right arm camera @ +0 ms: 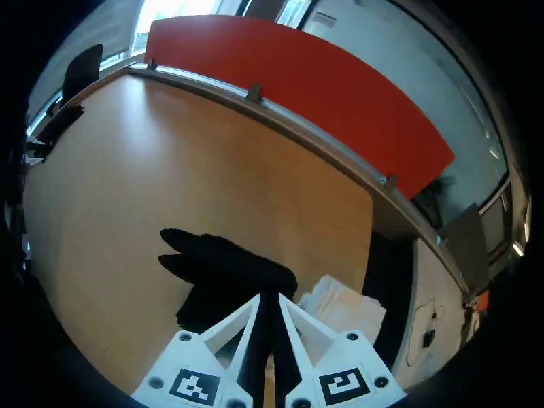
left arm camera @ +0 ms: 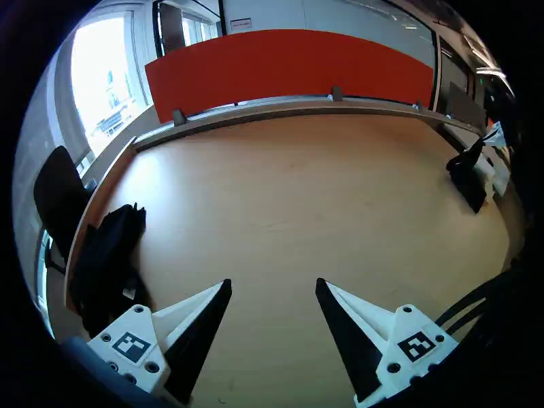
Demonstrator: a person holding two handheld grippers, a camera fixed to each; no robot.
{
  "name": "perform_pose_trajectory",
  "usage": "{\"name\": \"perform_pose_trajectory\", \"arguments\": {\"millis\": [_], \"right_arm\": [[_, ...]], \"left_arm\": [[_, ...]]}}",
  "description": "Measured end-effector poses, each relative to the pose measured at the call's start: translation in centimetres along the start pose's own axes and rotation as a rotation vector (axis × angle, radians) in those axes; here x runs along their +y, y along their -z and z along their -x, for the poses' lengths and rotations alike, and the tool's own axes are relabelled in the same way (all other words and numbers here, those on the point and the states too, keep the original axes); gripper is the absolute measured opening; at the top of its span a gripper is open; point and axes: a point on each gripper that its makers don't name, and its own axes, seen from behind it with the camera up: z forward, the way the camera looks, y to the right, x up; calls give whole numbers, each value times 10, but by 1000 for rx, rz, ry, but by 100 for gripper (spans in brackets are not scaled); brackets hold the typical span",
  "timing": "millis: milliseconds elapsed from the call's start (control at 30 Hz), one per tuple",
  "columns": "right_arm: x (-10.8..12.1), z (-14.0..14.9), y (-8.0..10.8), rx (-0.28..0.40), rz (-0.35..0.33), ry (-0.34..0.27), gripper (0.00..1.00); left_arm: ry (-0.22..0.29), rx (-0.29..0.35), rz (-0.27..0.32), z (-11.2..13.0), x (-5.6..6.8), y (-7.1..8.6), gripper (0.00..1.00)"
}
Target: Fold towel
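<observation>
**Towel bunched at the right claw, left claw idle**
The crumpled black cloth towel (right arm camera: 224, 265) lies lower centre on the pale wooden worktop (right arm camera: 170, 156), touching a white folded stack (right arm camera: 347, 306). The right claw (right arm camera: 270, 299) is clenched at its edge and may slip or drag the stack. The left claw (left arm camera: 273, 285) is released.

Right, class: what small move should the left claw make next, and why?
Probably swing the left claw right toward the black cloth: it hangs open over the wooden table, while the right claw sits nearly closed at that cloth's edge. A fold likely needs both.
</observation>
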Motion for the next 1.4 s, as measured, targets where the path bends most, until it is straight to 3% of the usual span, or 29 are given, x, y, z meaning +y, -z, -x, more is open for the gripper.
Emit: {"name": "perform_pose_trajectory", "arguments": {"millis": [467,1400], "right_arm": [[-5,69,-3,-120,0,-32,4],[-25,132,-22,-240,-26,-114,4]], "left_arm": [[-5,-2,-2,0,-2,0,91],[-6,-4,-15,2,-10,3,91]]}}
